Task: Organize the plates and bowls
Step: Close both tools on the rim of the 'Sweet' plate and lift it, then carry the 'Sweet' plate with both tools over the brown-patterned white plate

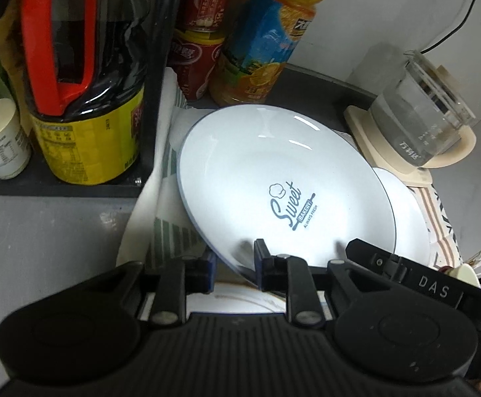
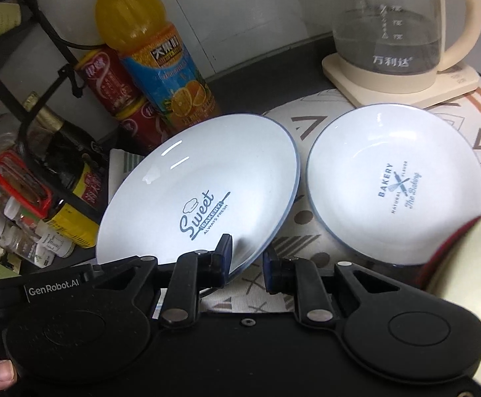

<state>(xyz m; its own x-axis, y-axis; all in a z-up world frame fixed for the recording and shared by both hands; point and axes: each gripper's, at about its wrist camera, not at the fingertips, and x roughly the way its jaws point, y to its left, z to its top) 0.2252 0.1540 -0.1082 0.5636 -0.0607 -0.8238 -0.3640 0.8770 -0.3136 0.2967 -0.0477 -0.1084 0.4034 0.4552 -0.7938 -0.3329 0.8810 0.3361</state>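
Observation:
A white plate (image 1: 273,172) (image 2: 200,178) printed "Sweet Bakery" hangs tilted above the counter, its far edge higher. My left gripper (image 1: 235,261) is shut on its near rim, which runs between the two blue pads. My right gripper (image 2: 247,258) is shut on the same plate's near right rim. One of the right gripper's fingers (image 1: 366,251) shows on the plate's edge in the left wrist view. A second white plate (image 2: 396,182) (image 1: 409,225) printed "Bakery" lies flat on the patterned cloth (image 2: 306,218), just right of the held one.
A glass kettle (image 2: 396,33) (image 1: 419,122) on a cream base stands behind the plates. An orange juice bottle (image 2: 154,63) (image 1: 266,49) and red cans (image 2: 108,79) crowd the back left. A dark jug (image 1: 84,82) fills a black rack. A cream, red-rimmed dish (image 2: 465,264) is close at right.

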